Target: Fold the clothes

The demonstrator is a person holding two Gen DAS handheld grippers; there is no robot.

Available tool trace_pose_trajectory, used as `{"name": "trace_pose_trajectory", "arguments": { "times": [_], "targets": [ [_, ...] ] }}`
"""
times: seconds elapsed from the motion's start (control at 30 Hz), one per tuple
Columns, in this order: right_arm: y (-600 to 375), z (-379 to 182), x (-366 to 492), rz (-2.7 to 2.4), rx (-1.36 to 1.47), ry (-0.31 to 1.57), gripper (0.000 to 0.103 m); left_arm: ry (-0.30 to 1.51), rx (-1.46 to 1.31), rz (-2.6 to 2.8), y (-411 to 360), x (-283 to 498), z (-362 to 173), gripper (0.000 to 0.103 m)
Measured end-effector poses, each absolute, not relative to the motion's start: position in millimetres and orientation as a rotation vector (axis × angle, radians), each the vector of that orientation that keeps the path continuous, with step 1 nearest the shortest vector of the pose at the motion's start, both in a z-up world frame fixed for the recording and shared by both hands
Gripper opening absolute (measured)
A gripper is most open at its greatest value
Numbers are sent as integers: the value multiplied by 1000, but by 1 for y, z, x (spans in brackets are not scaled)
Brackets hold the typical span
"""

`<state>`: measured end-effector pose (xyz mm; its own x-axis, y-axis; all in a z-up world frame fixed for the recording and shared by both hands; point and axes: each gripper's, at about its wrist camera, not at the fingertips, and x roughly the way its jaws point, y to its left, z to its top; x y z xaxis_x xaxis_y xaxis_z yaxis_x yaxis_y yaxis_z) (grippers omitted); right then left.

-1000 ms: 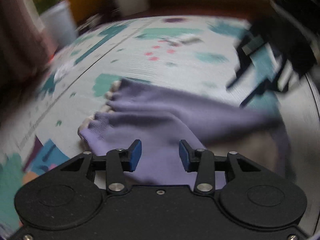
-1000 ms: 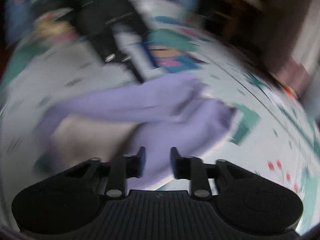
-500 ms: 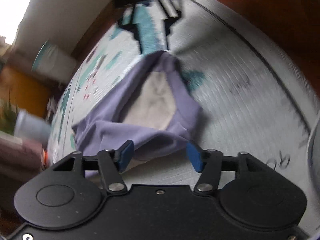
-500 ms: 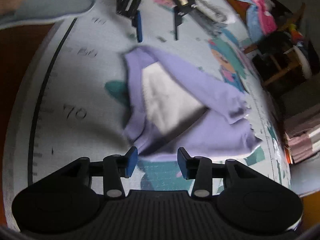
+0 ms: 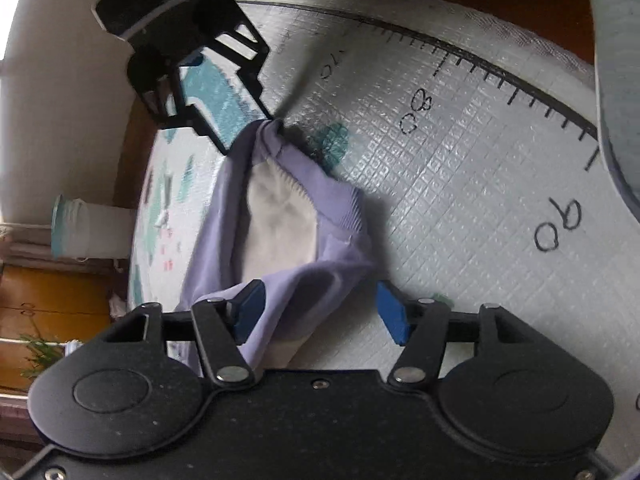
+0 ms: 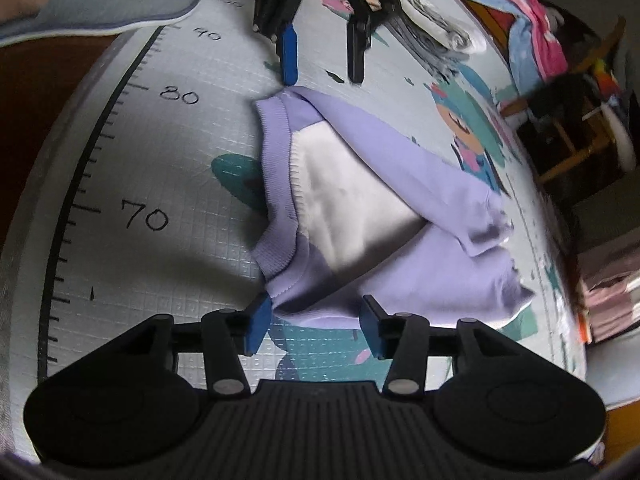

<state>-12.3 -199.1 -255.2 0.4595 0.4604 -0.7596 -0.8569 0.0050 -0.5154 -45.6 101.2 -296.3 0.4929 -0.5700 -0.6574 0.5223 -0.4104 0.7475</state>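
A lilac sweater with a white front panel [image 6: 352, 204] lies on the play mat, both sleeves folded across the body. It also shows in the left wrist view [image 5: 280, 220]. My left gripper [image 5: 320, 312] is open, its jaws on either side of one hem corner. My right gripper [image 6: 312, 326] is open, its jaws around the other hem corner. Each gripper shows at the far hem corner in the other's view: the right one [image 5: 244, 132], the left one [image 6: 320, 60].
The mat [image 5: 460, 168] has a printed ruler along its edge. A grey slipper [image 6: 104, 0] rests at that edge. Piled clothes [image 6: 520, 28] and a wooden chair [image 6: 572, 136] stand beyond the mat. A white plant pot [image 5: 88, 232] stands on the floor.
Both grippers swung round to the sweater's hem side and came down at opposite corners. Both have opened wider. The sweater has not moved.
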Motion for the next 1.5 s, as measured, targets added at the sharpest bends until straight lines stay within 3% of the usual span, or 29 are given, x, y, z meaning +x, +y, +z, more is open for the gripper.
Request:
{"name": "trace_pose_trajectory", "arguments": {
  "times": [0.1,0.13,0.17,0.33,0.5,0.7,0.9,1.17,1.23,1.3,1.47,1.5],
  "targets": [
    [-202,-259,-15,1079,-1139,412,49,-74,1605,-1191,100,-47,-303,65],
    [-203,-260,-16,1082,-1141,401,49,-90,1603,-1181,99,-48,-305,75],
    [-204,-260,-16,1084,-1143,392,49,-99,1596,-1172,98,-47,-306,78],
    [-206,-260,-15,1110,-1161,374,49,-136,1631,-1191,99,-48,-306,78],
    [-205,-257,-6,1148,-1144,411,47,-101,1639,-1212,91,-42,-304,68],
    [-201,-254,-6,1179,-1130,411,41,-82,1628,-1218,89,-41,-302,68],
    [-197,-231,6,1192,-963,455,35,57,1517,-1175,77,-31,-289,50],
    [-199,-237,8,1179,-931,511,35,-17,1553,-1250,89,-53,-297,53],
    [-201,-237,11,1164,-890,535,29,-18,1525,-1265,88,-58,-293,63],
    [-202,-235,14,1151,-845,559,27,10,1475,-1270,85,-63,-288,64],
    [-207,-230,24,1122,-745,592,25,95,1409,-1211,75,-60,-292,63],
    [-208,-230,25,1121,-736,594,25,103,1412,-1197,73,-59,-292,52]
  ]
}}
